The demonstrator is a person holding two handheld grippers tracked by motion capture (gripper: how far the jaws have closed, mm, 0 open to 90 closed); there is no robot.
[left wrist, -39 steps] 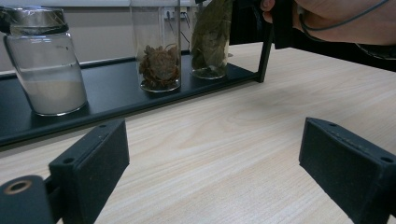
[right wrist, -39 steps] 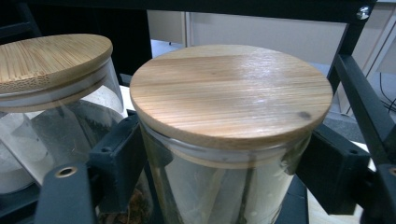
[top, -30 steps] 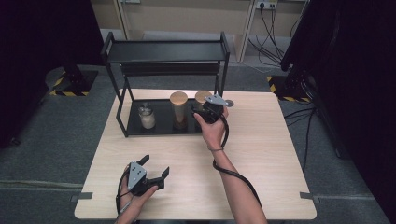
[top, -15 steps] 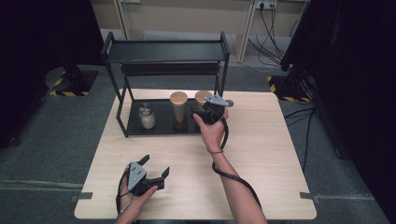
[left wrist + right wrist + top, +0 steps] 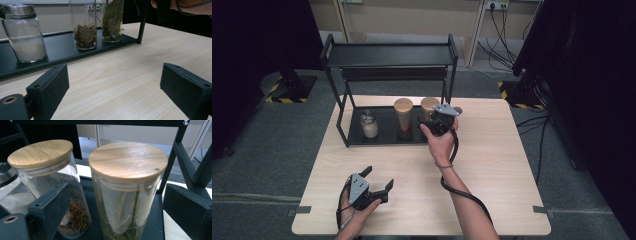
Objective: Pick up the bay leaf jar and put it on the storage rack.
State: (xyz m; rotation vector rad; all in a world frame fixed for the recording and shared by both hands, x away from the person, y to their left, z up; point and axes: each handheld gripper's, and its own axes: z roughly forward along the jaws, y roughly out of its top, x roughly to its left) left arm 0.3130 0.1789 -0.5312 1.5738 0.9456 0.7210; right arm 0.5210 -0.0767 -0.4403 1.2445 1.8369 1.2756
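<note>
A black two-tier rack (image 5: 388, 54) stands at the back of the wooden table (image 5: 502, 165). Its bottom shelf carries three glass jars. The small metal-lidded jar (image 5: 369, 125) (image 5: 23, 37) holds white powder. A wooden-lidded jar (image 5: 403, 118) (image 5: 47, 182) holds star anise. Another wooden-lidded jar (image 5: 429, 106) (image 5: 127, 185) holds leaves. My right gripper (image 5: 428, 121) (image 5: 116, 203) is open with its jaws on either side of the leaf jar, apart from the glass. At the near left of the table, my left gripper (image 5: 379, 176) (image 5: 113, 82) rests open and holds nothing.
The rack's upright posts (image 5: 175, 157) stand close to the right of the leaf jar, and the top shelf hangs over the jars. Cables and black stands (image 5: 532, 75) sit on the floor behind the table. Bare tabletop lies between the grippers.
</note>
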